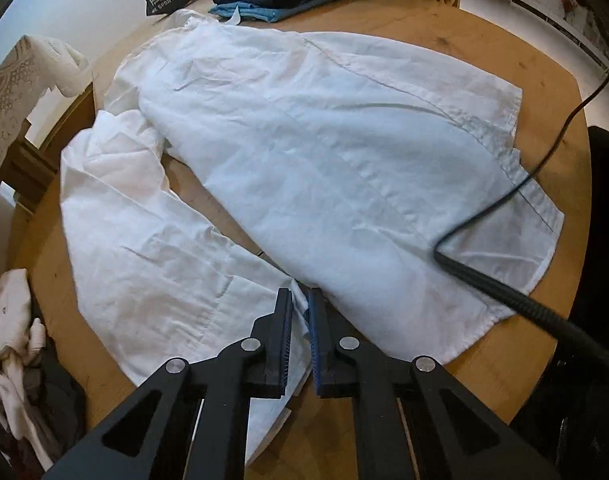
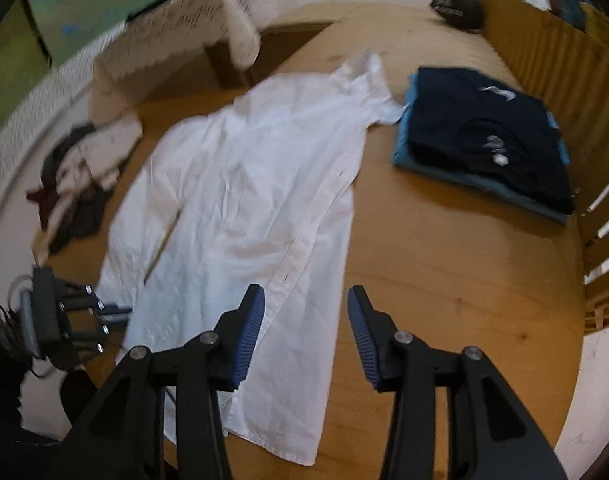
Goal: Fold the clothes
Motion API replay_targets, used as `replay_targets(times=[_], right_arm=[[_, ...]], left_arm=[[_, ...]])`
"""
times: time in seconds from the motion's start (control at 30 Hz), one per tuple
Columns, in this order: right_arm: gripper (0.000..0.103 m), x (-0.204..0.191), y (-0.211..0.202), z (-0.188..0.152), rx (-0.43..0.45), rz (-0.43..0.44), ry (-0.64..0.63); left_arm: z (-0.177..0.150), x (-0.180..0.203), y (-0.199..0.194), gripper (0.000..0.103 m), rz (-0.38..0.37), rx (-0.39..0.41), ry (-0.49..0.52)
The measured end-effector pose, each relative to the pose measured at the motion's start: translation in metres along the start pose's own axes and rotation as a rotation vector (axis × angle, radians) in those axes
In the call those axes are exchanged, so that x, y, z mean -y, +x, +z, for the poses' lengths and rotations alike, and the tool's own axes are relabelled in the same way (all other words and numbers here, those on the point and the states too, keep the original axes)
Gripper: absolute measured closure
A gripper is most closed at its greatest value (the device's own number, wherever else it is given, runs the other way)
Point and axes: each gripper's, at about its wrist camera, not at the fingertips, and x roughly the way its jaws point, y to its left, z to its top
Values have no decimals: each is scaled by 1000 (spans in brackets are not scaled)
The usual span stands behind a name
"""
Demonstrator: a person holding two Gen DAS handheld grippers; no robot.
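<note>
A white long-sleeved shirt (image 1: 304, 140) lies spread on a round wooden table (image 1: 464, 28), with one sleeve (image 1: 144, 248) lying along its left side. My left gripper (image 1: 300, 304) is shut on a fold of the white cloth at the near end of that sleeve, beside the body's hem. In the right wrist view the same shirt (image 2: 256, 184) runs away from me. My right gripper (image 2: 306, 300) hovers open above the shirt's near right edge with nothing between its pads. The left gripper (image 2: 122, 314) shows at the shirt's left edge.
A folded stack of dark navy and blue clothes (image 2: 488, 136) lies at the right, with a dark drawstring bag (image 2: 458, 0) behind it. Loose clothes (image 1: 12, 332) are heaped at the table's left edge. A black cable (image 1: 504, 200) crosses the shirt. A slatted wooden rail (image 2: 544, 60) borders the table.
</note>
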Motion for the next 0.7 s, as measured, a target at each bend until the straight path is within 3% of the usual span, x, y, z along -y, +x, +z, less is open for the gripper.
replay_targets(times=[0.07,0.17,0.3,0.47,0.63,0.7], right_arm=[[60,7,-21,8,52,2,33],[60,16,-53,15,102,81,106],[54,4,-54,0,80,84,92],[54,-22,10,-29,-74,111,71],[54,-40,73,-46,-176,100,44],[54,-46,92,-51,-212,104,34]], left_arm=[[-3,-4,-7,98,42,9,-10],[-10,-20,-18,99,119,24,-60],[-27,-59,-48,99,171,92,-236],[-64,-113,-80,99,344,113,-408],[-116,-176,-77,93,590,-21,-558],[-131,-188,-82,72,639,-37,-605]])
